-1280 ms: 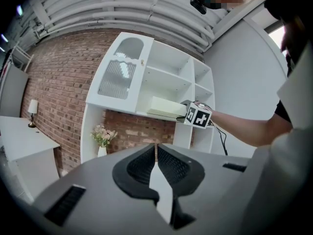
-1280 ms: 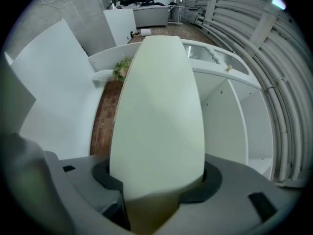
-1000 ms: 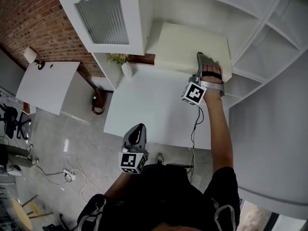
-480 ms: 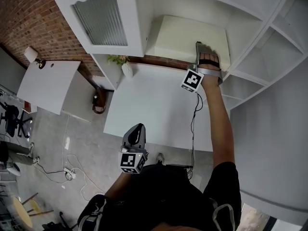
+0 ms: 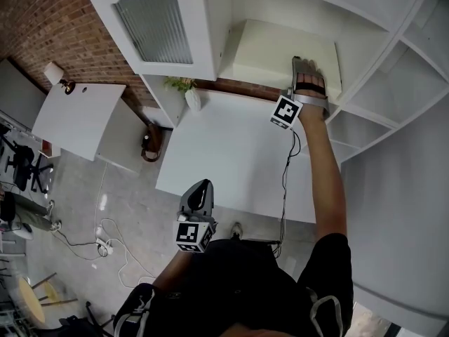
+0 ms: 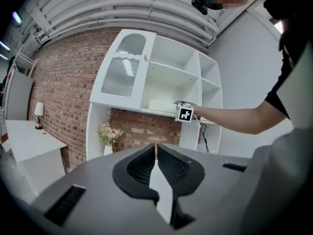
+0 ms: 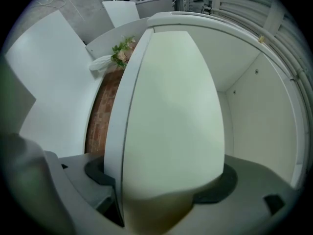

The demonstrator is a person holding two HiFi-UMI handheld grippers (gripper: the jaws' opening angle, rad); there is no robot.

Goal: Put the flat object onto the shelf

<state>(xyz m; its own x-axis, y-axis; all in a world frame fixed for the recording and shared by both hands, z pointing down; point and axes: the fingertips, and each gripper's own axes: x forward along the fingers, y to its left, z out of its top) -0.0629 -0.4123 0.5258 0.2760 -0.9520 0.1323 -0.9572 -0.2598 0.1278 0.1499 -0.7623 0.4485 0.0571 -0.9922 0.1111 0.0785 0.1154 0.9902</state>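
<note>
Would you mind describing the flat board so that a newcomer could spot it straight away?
Find the white shelf unit against the brick wall, then the open compartment beside its glass door. The board lies flat there, its edge between the right gripper's opening jaws. It is the only cream slab, yellower than the white shelves around it.

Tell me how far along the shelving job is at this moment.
Done: the flat board lies on the shelf. In hand: the right gripper is opening its fingers, with the board's near edge between them. Left: draw that gripper back clear of the board. The left gripper hangs low, shut and empty.
</note>
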